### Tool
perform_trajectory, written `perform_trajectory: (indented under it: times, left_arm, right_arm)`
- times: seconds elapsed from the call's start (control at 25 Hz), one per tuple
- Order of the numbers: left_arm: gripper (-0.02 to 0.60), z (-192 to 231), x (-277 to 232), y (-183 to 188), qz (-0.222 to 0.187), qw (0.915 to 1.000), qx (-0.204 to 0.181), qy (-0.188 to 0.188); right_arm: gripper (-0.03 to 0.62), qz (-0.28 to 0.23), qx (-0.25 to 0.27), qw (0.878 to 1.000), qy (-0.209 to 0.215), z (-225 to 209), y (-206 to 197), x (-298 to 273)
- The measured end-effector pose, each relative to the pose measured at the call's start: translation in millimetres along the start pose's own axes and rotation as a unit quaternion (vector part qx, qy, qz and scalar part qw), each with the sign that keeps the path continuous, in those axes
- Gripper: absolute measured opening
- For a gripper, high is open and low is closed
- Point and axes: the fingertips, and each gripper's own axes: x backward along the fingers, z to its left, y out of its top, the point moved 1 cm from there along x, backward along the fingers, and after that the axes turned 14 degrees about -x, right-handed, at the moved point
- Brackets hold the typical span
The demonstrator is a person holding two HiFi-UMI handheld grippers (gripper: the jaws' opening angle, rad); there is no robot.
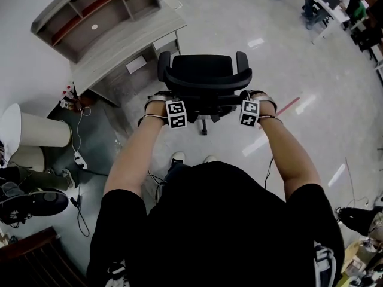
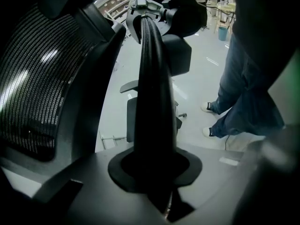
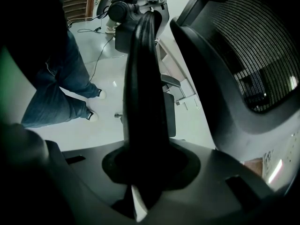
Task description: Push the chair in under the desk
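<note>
Both pairs of jaws closed at the back of the chair [image 1: 203, 76].

On my left gripper [image 2: 145, 27] and right gripper [image 3: 147, 22] the jaws are pressed together with nothing between them. The chair's mesh back stands just beside each pair; I can't tell if they touch. The chair sits on open floor by the right end of the bench [image 1: 128, 40], not under it.

One black chair [image 1: 203, 79]; one grey desk [image 1: 128, 40], far left; two grippers: left gripper [image 1: 172, 103], right gripper [image 1: 250, 103]; one person [image 1: 215, 220], near.
</note>
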Motion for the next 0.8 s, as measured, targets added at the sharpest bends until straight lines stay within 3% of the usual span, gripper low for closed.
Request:
perform_trajectory:
  times: [0.4,0.8]
  left_arm:
    - [0.072,-55.7,24.4,-57.5,0.033,0.9971,0.068,-0.004]
    - [0.072,-119.8,53.0,-110.9,0.068,0.9879,0.140,-0.008]
  right_arm:
    - [0.084,-0.036,0.069,0.997,0.012,14.4,76.8,-6.9]
    - [0.084,-0.071,0.139,0.987,0.024,40.0,156.5,-10.3]
